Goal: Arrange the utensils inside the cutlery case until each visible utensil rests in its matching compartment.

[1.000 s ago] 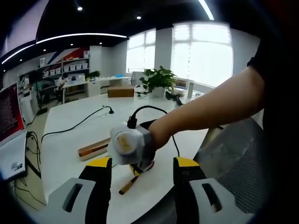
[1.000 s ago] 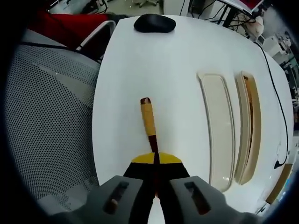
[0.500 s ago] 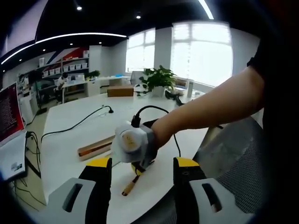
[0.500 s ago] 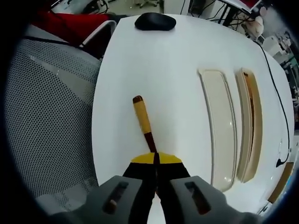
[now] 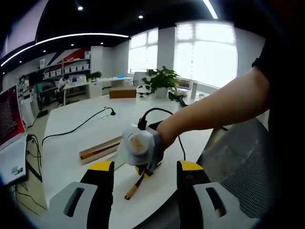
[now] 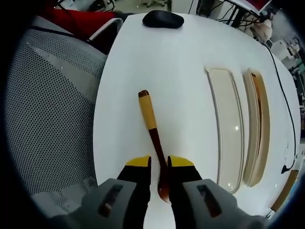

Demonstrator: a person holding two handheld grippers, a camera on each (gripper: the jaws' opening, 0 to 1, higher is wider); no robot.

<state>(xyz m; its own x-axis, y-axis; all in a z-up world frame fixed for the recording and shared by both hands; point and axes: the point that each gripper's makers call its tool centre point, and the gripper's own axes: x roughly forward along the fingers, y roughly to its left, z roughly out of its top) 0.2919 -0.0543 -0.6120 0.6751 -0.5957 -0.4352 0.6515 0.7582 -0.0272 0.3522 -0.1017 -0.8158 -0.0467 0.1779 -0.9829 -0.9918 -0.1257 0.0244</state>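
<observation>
From my right claw's view I counted one wooden spoon (image 6: 153, 138) on the white table (image 6: 186, 52), two long trays of the cutlery case, one cream tray (image 6: 229, 124) and one tan-rimmed tray (image 6: 259, 119) beside it, one black mouse (image 6: 163, 19), and one mesh chair (image 6: 47, 119). From my left claw's view I counted one potted plant (image 5: 161, 81), one brown box (image 5: 122, 93), one black cable (image 5: 81, 125), and one other claw (image 5: 139, 147) held by a person's arm (image 5: 214, 107)
</observation>
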